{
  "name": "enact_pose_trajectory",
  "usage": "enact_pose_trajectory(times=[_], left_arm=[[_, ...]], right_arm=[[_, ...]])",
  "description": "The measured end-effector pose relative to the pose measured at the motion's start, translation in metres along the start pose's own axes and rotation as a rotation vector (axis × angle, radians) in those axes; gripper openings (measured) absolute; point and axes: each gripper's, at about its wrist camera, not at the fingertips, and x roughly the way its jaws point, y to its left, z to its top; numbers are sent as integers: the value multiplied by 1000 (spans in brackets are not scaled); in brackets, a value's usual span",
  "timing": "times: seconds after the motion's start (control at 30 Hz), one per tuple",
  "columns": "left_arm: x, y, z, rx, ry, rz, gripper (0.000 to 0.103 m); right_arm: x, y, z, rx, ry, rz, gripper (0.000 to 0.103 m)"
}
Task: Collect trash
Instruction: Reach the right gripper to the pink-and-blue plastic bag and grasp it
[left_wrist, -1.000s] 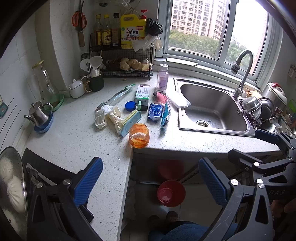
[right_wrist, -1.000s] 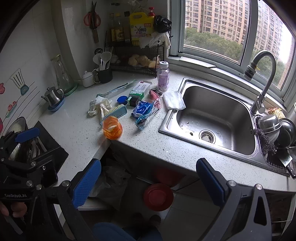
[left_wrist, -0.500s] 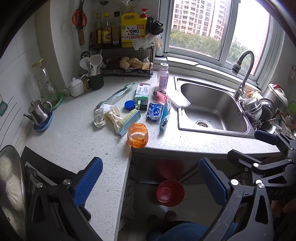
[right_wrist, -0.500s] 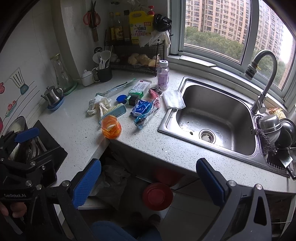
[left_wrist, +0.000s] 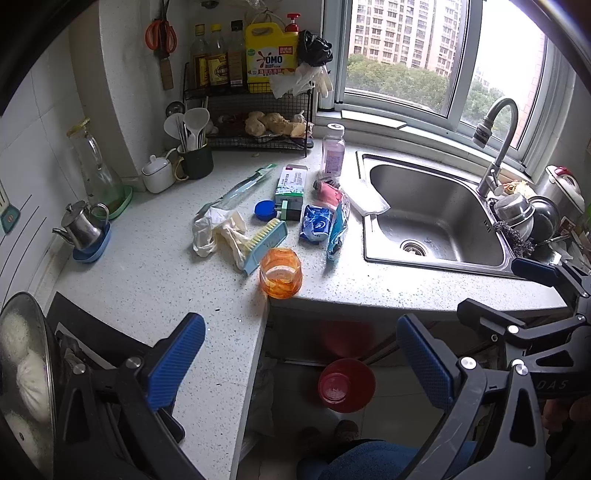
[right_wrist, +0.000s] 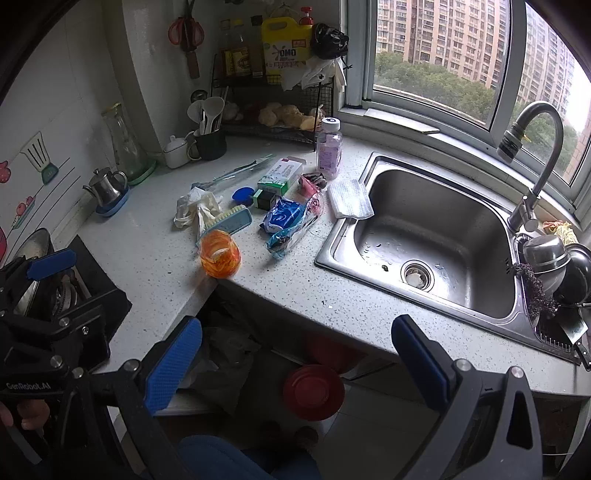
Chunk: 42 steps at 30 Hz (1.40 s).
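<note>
Both grippers, left gripper (left_wrist: 301, 363) and right gripper (right_wrist: 295, 363), hover level before the counter (left_wrist: 147, 273), fingers spread, empty.

On the counter (left_wrist: 155, 280), left of the sink (left_wrist: 436, 218), litter lies in a cluster — a cup (left_wrist: 280, 272) at the counter's front edge, a brush (left_wrist: 266, 236) just behind it, crumpled gloves (left_wrist: 218, 232) to its left. A wire rack (left_wrist: 255, 122) stands upper centre; a bowl (left_wrist: 346, 384) sits on the floor, lower centre.
</note>
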Motion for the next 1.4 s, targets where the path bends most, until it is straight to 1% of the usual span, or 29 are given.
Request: enact_pose_trajectory(times=[0.1,0.3,0.43,0.53,0.63,0.8,0.87,0.97,1.07,1.13,1.2,1.27,1.3,1.37,1.4], left_arm=[[3,0,5,-12,5,12,103],[13,-1,21,-15,27,64,103],[20,0,36,6,49,110,103],[31,8,50,6,71,125,103],[45,20,65,5,90,115,103],[81,41,94,15,89,82,103],[100,50,105,16,109,80,103],[128,64,119,2,143,56,103],[157,75,128,5,177,27,103],[177,80,131,17,202,22,103],[193,86,132,26,231,16,103],[203,90,133,32,248,-3,103],[208,92,133,34,255,-16,103],[217,95,134,36,273,-34,103],[222,97,135,36,280,-38,103]], right_arm=[[3,-5,3,-4,-5,13,103],[12,-23,15,5,-3,60,103],[24,-32,30,9,3,94,103],[36,-35,43,14,20,104,103],[51,-38,56,14,44,113,103],[91,-44,80,28,111,102,103],[108,-45,88,48,147,96,103],[135,-42,100,78,204,138,101],[158,-36,113,84,222,101,101],[178,-35,117,105,263,90,101],[199,-38,118,137,309,92,95],[216,-41,117,160,352,82,86],[223,-42,117,170,372,83,85],[233,-44,116,188,397,87,71],[238,-45,116,192,405,84,67]])
